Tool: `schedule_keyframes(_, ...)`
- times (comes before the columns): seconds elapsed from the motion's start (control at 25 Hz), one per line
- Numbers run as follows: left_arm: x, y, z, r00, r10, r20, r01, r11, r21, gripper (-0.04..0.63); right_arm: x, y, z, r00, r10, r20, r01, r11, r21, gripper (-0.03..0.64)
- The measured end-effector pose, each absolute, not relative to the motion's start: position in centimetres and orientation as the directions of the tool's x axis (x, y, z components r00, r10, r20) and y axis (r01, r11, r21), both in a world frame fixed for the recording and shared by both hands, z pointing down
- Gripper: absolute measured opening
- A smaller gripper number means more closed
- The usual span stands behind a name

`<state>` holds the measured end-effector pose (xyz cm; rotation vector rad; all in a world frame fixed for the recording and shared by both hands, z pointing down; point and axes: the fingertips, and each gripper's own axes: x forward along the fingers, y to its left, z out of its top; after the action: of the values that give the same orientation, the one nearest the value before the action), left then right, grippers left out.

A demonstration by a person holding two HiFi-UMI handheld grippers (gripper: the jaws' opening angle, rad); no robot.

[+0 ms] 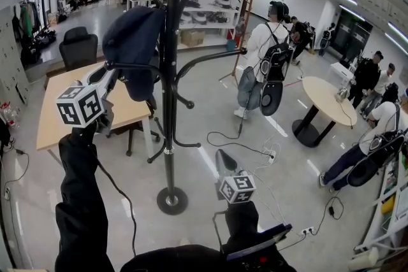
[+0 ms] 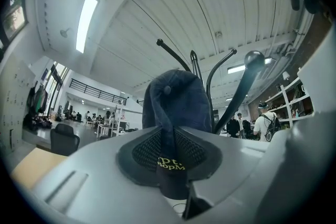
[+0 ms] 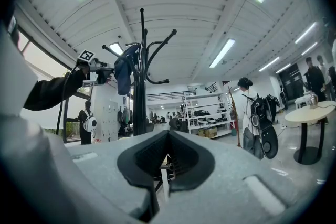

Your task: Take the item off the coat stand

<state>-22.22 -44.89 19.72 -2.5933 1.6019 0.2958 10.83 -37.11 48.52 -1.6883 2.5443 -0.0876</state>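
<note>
A dark blue cap (image 1: 134, 41) hangs on a left arm of the black coat stand (image 1: 169, 105). My left gripper (image 1: 108, 78), raised beside the stand, is shut on the cap's brim. In the left gripper view the cap (image 2: 176, 102) rises between the pads, which the left gripper (image 2: 170, 160) presses on the brim with yellow lettering. A stand hook (image 2: 247, 78) curves up just behind. My right gripper (image 1: 223, 159) hangs lower, right of the pole, shut and holding nothing. From the right gripper (image 3: 167, 157) the stand (image 3: 139, 86), the cap (image 3: 124, 73) and the left gripper (image 3: 102, 73) show to the upper left.
A wooden table (image 1: 51, 124) and a black chair (image 1: 78, 48) stand left of the stand. Its round base (image 1: 172, 200) rests on the floor near my feet. Cables (image 1: 255, 150) trail to the right. A round table (image 1: 325, 95) and several people are further right.
</note>
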Motion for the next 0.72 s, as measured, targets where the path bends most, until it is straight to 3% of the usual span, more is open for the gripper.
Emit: schedule_keyframes(0.72,-22.9,-44.0,18.6,0.417,-0.884,-0.212,-0.902,-0.431,0.024,0.015,10.7,-36.7,48.8,-0.383,-0.923,-0.047,-0.917,0.386,-0.101,0.002)
